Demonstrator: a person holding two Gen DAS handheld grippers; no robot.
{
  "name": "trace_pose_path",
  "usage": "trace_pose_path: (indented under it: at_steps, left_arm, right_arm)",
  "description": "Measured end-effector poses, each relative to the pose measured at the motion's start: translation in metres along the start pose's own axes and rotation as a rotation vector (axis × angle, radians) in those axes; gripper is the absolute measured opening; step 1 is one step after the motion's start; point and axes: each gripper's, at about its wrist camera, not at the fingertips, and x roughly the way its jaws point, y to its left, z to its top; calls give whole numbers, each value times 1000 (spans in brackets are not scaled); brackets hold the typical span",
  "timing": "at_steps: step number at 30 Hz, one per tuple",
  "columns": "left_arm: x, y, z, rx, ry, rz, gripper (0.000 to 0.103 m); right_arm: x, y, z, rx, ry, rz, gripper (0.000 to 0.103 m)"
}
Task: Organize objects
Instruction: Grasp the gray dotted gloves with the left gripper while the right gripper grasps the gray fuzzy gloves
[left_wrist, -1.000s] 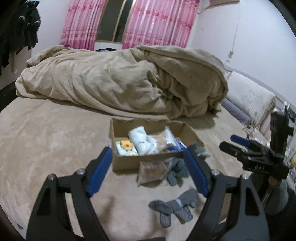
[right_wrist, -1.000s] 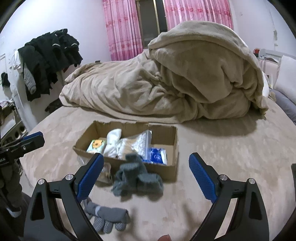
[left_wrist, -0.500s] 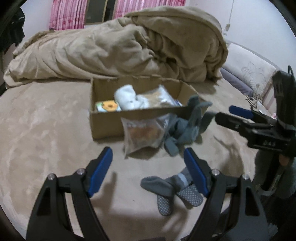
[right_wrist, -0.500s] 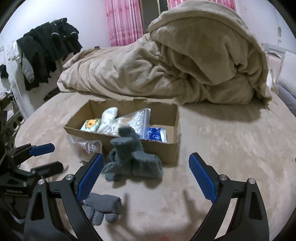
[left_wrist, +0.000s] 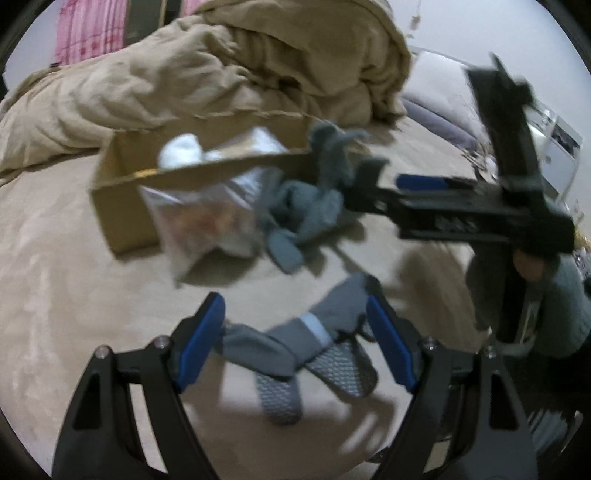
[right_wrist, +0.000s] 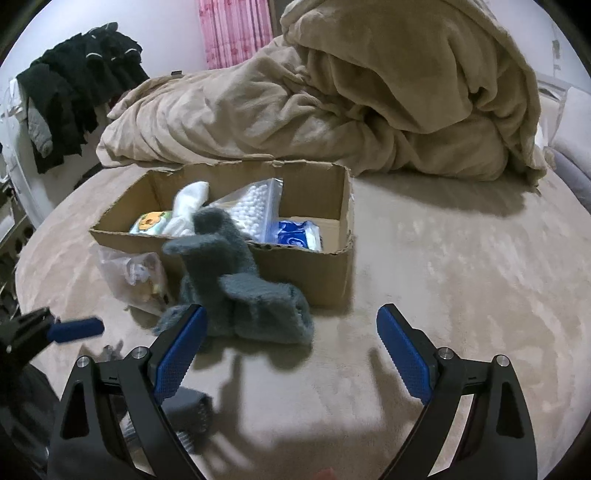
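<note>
a rumpled tan duvet (right_wrist: 332, 103) is heaped at the back of the beige bed cover (right_wrist: 461, 295), and in front of it stands an open cardboard box (right_wrist: 332, 273). inside the box are a white rolled sock (right_wrist: 190, 201), a zip bag of cotton swabs (right_wrist: 255, 205), a blue tissue pack (right_wrist: 299, 238) and a small yellow-printed packet (right_wrist: 149, 223). leaning on the box's near wall is a pair of fuzzy blue-grey socks (right_wrist: 243, 295), with a clear bag of small items (right_wrist: 136, 275) just beside it to the left; its contents are too blurred to name. nearer still, apart from the box, lies a pair of grey grip-sole socks (left_wrist: 314, 350).

the left gripper (left_wrist: 295, 343) hangs low with its jaws wide, 1 pad on each side of the grey grip-sole socks, not yet pinching. the right gripper (right_wrist: 291, 354) is also spread wide and holds nothing; the fuzzy socks sit just ahead of its left finger.

the step in hand looks like picking up the grip-sole pair for the box. to do it well, the left gripper should drop until the pads reach the cover, centre on the overlap by the pale cuff so that both socks come up together, then squeeze fully. soft knit sags, so lift clear of the box wall before crossing it, and keep away from the right gripper close by.
</note>
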Motion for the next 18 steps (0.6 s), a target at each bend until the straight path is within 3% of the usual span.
trace_pose_path:
  at_steps: [2, 5, 7, 9, 10, 13, 14, 15, 18]
  left_arm:
    - [12, -4, -4, 18, 28, 15, 81]
    - [25, -6, -9, 22, 40, 34, 79]
    - [28, -8, -8, 33, 32, 54, 73]
    - [26, -7, -4, 19, 14, 42, 56]
    - [26, -5, -3, 6, 13, 36, 52]
    - [26, 1, -1, -27, 9, 18, 43]
    - [24, 2, -2, -28, 5, 17, 40]
    - [24, 3, -2, -28, 4, 17, 38]
    - [19, 2, -2, -31, -3, 9, 34]
  right_arm:
    - [4, -1, 0, 16, 11, 31, 90]
    - [15, 0, -1, 16, 38, 7, 87]
    - [18, 1, -1, 28, 46, 35, 84]
    - [20, 3, -1, 20, 34, 34, 84]
    - [22, 3, -1, 22, 34, 40, 84]
    - [23, 4, -1, 32, 32, 96, 64]
    - [23, 6, -1, 31, 38, 127, 48]
    - [22, 8, -2, 28, 42, 139, 40]
    - [18, 12, -3, 0, 36, 124, 36]
